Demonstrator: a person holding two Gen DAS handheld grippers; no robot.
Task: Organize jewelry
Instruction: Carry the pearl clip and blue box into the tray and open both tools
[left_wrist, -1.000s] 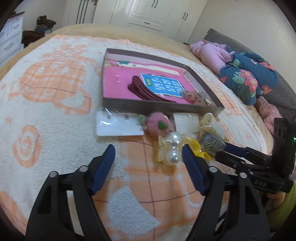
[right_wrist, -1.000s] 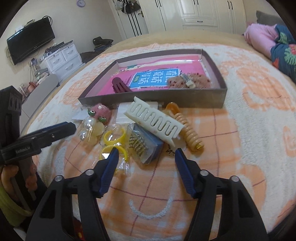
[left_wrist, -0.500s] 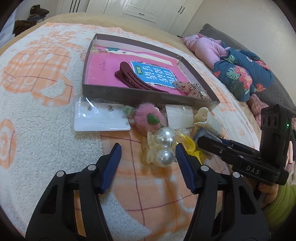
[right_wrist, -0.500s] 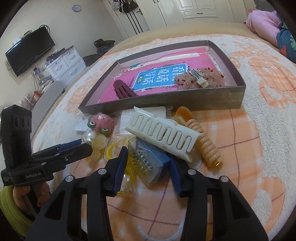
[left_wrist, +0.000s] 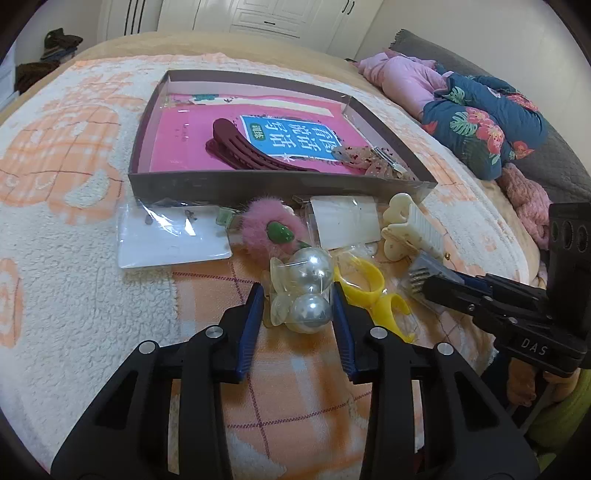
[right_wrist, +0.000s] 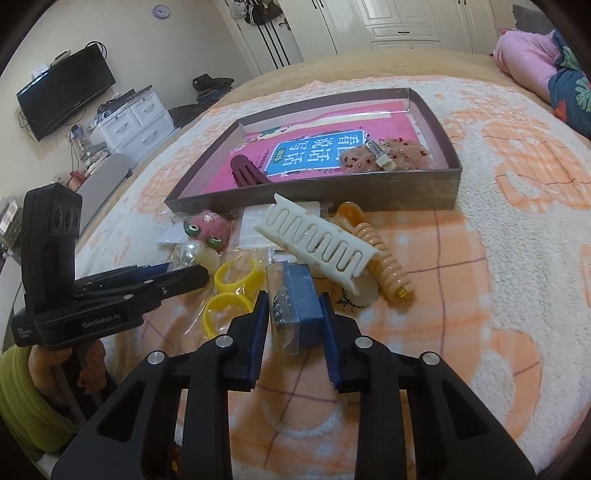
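Both my hand-held grippers have just been closing: left hand-held gripper (left_wrist: 297, 295) now brackets the pearl hair clip (left_wrist: 301, 291) on the bed blanket (left_wrist: 74, 288). Right hand-held gripper (right_wrist: 293, 314) pinches the blue packet (right_wrist: 295, 308). Two clips lie in the tray (right_wrist: 448, 147); most remain outside.
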